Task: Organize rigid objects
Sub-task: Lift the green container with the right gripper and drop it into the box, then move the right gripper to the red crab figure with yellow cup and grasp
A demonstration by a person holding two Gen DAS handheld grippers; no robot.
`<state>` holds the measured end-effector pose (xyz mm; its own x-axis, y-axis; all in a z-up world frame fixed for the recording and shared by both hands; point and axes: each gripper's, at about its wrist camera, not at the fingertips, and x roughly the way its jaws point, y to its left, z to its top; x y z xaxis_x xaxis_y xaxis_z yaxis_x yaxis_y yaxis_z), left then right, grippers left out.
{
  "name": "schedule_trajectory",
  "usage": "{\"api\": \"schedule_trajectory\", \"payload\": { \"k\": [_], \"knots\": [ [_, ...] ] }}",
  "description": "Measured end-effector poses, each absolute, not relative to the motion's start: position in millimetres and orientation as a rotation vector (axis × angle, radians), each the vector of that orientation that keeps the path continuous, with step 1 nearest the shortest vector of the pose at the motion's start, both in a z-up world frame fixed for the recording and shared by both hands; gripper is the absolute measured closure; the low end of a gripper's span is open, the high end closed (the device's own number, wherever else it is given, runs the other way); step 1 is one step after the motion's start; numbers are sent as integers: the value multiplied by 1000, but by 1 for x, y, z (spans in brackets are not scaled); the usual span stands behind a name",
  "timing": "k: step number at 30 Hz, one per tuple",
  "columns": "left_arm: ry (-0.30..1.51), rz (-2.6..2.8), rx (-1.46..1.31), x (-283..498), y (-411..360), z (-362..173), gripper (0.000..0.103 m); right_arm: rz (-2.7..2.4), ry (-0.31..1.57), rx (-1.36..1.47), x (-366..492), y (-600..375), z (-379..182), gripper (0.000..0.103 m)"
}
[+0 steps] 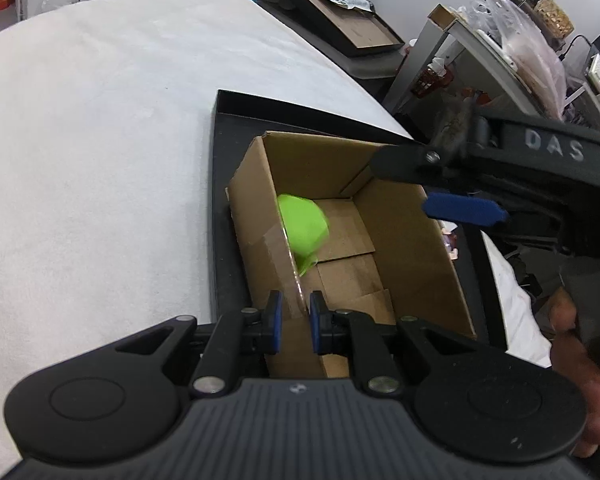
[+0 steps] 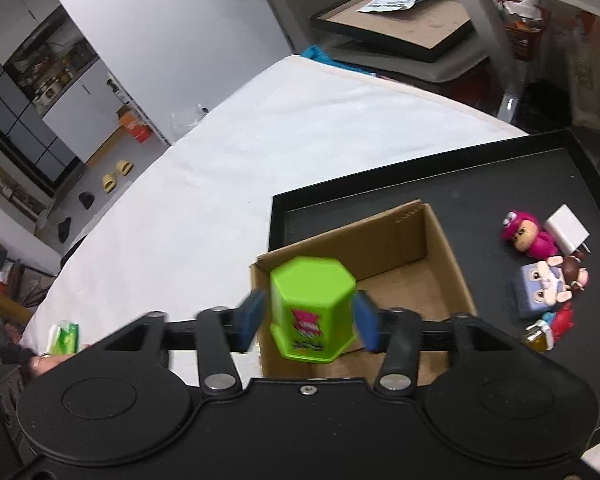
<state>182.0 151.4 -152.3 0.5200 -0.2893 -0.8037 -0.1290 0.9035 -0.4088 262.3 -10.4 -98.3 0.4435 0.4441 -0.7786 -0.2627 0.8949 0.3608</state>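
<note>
Box: one open brown cardboard box on one black tray
Container: one lime-green hexagonal plastic container, loose between spread right gripper pads
Left gripper: pinching near box wall
Toys: four small figures, right of box

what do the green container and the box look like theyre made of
Green container: likely moulded plastic, smooth and slightly glossy, with crisp hexagonal edges and a printed label. Box: corrugated cardboard, matte brown, with folded flaps and a raw cut rim.

A framed board and yellow slippers lie beyond the table.
</note>
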Motion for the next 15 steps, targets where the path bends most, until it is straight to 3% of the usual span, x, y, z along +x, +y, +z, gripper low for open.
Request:
{"api": "schedule_trajectory", "payload": {
  "k": [2,15],
  "knots": [
    [1031,-101,-461,182,153,-153,89,433,1017,194,260,-12,-98,36],
    [1028,-60,-413,182,147,-146,88,353,1043,246,243,-73,-103,31]
  ]
}}
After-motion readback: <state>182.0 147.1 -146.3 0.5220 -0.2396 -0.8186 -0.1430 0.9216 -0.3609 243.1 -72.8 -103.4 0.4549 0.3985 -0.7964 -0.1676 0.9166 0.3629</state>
